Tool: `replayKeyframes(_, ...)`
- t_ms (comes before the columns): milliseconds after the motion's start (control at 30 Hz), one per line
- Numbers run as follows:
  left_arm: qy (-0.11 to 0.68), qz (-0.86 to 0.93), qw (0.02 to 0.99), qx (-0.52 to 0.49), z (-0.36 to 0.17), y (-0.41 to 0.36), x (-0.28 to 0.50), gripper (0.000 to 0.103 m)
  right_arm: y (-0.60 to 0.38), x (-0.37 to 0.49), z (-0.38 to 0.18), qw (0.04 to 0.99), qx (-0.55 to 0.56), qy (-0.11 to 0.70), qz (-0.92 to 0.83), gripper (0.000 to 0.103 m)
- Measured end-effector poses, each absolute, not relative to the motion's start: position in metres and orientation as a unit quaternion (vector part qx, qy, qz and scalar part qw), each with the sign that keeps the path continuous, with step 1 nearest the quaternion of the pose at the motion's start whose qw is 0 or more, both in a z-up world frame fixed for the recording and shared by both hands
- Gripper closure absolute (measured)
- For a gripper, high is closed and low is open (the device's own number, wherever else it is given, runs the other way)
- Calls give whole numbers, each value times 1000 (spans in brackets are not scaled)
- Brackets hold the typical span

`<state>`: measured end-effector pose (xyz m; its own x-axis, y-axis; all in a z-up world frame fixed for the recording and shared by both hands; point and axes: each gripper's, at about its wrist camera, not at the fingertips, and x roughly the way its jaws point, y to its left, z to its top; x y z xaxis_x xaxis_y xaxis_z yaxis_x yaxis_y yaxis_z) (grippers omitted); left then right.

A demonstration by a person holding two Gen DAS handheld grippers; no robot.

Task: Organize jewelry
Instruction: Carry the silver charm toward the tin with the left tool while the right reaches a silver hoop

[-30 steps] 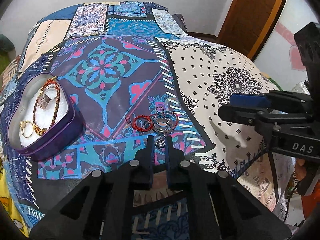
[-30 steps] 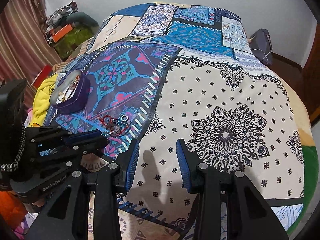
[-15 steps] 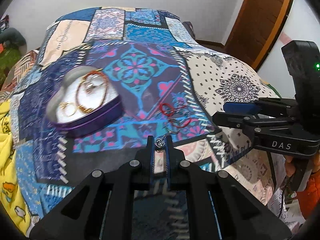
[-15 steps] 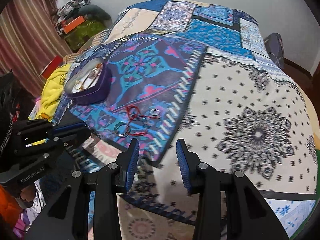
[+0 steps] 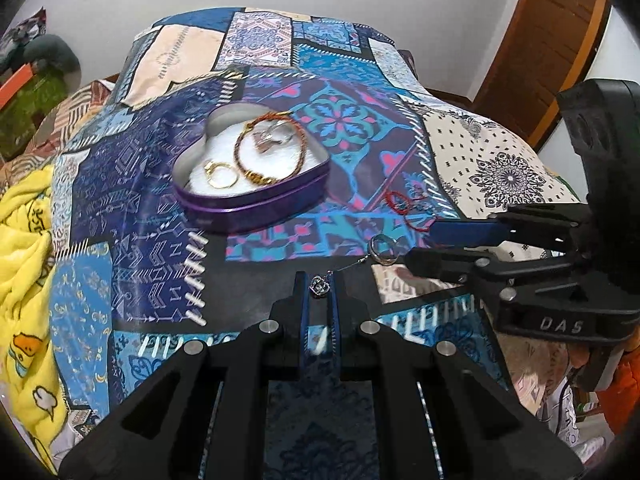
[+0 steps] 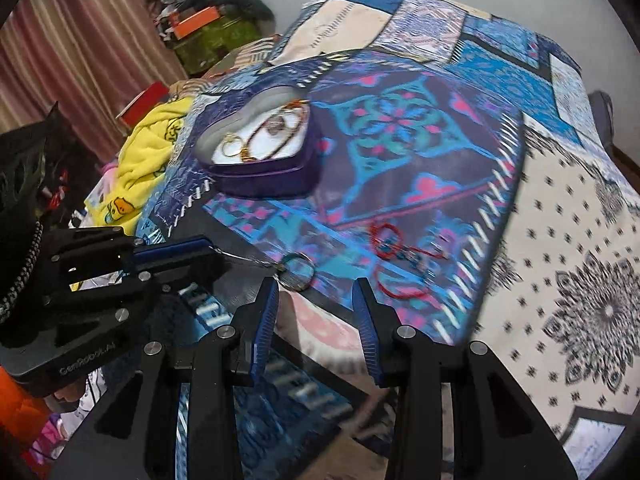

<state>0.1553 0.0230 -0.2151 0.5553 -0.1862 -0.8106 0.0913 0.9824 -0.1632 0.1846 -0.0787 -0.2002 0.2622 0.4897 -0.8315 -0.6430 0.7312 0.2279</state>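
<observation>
We see the left hand-held gripper (image 5: 319, 286) clamped on a small silver charm (image 5: 319, 285) at its tips — a thin chain (image 5: 352, 267) runs right from it to a silver ring (image 5: 383, 250) that looks lifted just off the bed (image 5: 500, 160). In the right wrist view the same chain (image 6: 248, 258) stretches from the left hand-held gripper (image 6: 208, 252) to the ring (image 6: 296, 272), which sits just beyond the right tool's left fingertip.

The right hand-held gripper (image 6: 316, 292) has its jaws apart, with nothing between them; it hangs over the near edge of the bed (image 6: 560, 220). In the left wrist view it comes in from the right (image 5: 420, 244), near the ring.

A purple heart-shaped tin (image 5: 256, 196) sits open on the quilt, far and left of the left hand-held gripper. Inside on white padding: a red-and-gold bracelet (image 5: 272, 152), gold hoops (image 5: 220, 172), and a small silvery piece we can't make out. The tin (image 6: 264, 152) shows the same contents from the right side.

Red cord (image 5: 400, 204) lies loose on the quilt right of the tin — also visible (image 6: 388, 240) beyond the right hand-held gripper, tangled with something small and blurred.

Yellow blanket (image 5: 28, 280) at the left edge of the bed.
</observation>
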Motion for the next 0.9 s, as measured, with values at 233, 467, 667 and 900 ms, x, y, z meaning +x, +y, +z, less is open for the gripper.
replayKeyframes(233,460,-87,881,-62,-218,28,156,95,-64,181,-203,791,-100,476,372,80)
replayKeyframes(467,458,-91,881,-73,-218,31,157,95,-70,177,-196,799,-91,469,365,83)
replayKeyframes(667,458,-90,881,-75,-214,30,157,95,-78,174,-179,813,-77,451,360,83)
replayKeyframes(900,437,-85,892,-71,-195,31,154,95,-81,178,-157,830,-71,426,354,83)
